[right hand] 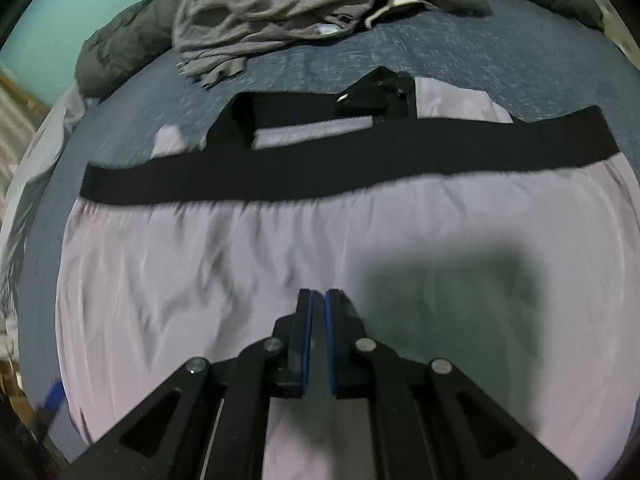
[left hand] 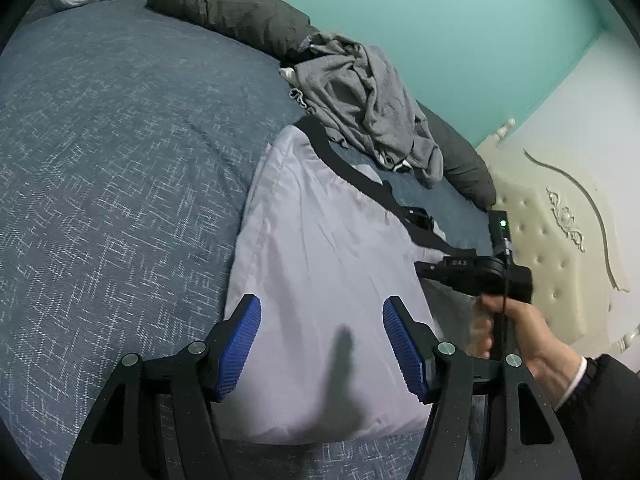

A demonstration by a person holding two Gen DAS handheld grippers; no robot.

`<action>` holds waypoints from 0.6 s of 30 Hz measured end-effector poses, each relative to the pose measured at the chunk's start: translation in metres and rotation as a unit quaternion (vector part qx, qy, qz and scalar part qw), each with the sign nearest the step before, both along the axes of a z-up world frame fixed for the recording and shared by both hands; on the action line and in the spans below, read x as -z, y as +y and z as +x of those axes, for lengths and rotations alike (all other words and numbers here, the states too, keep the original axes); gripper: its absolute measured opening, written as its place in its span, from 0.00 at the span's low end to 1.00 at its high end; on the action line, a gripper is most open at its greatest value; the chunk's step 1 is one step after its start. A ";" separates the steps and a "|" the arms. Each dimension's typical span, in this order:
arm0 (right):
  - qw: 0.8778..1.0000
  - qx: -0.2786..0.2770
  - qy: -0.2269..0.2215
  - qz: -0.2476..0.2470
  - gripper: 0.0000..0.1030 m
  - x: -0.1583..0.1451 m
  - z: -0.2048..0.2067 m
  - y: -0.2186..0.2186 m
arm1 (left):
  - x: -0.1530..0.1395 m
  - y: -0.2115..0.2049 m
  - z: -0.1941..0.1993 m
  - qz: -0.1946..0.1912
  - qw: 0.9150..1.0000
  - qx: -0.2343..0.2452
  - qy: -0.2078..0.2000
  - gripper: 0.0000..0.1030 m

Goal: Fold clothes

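Scene: a bed [left hand: 100,140] with a blue-grey cover; a pale lilac garment [left hand: 320,260] with a black waistband [left hand: 352,172] lies spread flat on it.
Garment position: in the left wrist view it runs as a long strip away from the camera, waistband at the far end. In the right wrist view it fills the lower frame, with the waistband [right hand: 320,176] running straight across.
Long axis: from the near hem towards the waistband, roughly in line with where the left gripper points.
Other clothes: a crumpled grey top [left hand: 368,100] lies beyond the waistband, well apart from both grippers; a dark duvet [left hand: 224,4] lies bunched along the teal wall.
Left gripper [left hand: 322,344]: jaws wide apart, nothing between them, poised over the near end of the garment.
Right gripper [right hand: 319,304]: jaws together, no cloth visibly caught; it points steeply down over the garment's middle. The picture is blurred.
Right hand [left hand: 516,332]: seen from the left view, gripping the tool's handle at the garment's right edge.
Nearer hand: the left is likely nearer the hem, the right nearer the waistband.
Judgement: the next fold probably needs a grip on an end or edge.
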State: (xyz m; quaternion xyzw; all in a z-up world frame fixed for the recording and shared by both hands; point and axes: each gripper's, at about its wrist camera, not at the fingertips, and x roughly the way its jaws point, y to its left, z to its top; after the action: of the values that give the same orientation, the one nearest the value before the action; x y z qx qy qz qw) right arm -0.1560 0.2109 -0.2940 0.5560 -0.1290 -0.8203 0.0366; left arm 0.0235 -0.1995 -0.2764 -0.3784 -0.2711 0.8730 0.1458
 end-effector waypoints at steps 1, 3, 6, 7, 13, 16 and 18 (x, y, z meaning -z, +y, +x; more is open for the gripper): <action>1.000 0.002 0.002 -0.002 0.04 0.001 -0.005 0.001 | 0.000 -0.001 0.000 0.001 1.000 0.000 -0.001 0.66; 1.000 0.002 0.009 0.000 0.04 0.003 -0.015 0.001 | 0.001 -0.004 0.000 0.003 1.000 0.000 -0.002 0.66; 1.000 0.002 0.013 0.010 0.04 0.005 -0.033 -0.005 | 0.001 -0.006 0.000 0.003 1.000 0.000 -0.003 0.66; 1.000 0.004 0.013 0.010 0.04 0.007 -0.039 -0.006 | 0.002 -0.007 0.000 0.003 1.000 0.000 -0.004 0.66; 1.000 0.012 0.028 0.002 0.04 0.006 -0.045 0.001 | 0.006 -0.012 0.002 0.006 1.000 0.001 -0.012 0.66; 0.999 0.007 0.033 -0.003 0.04 0.004 -0.042 0.003 | 0.005 -0.012 0.004 0.005 1.000 0.000 -0.011 0.66; 0.999 0.008 0.048 -0.008 0.04 -0.003 -0.038 0.005 | 0.004 -0.013 0.005 0.003 1.000 -0.002 -0.008 0.66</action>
State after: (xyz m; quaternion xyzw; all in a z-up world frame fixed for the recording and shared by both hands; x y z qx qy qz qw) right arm -0.1944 0.2156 -0.2911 0.5148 -0.1378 -0.8452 0.0404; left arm 0.0288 -0.2121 -0.2802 -0.3847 -0.2758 0.8692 0.1433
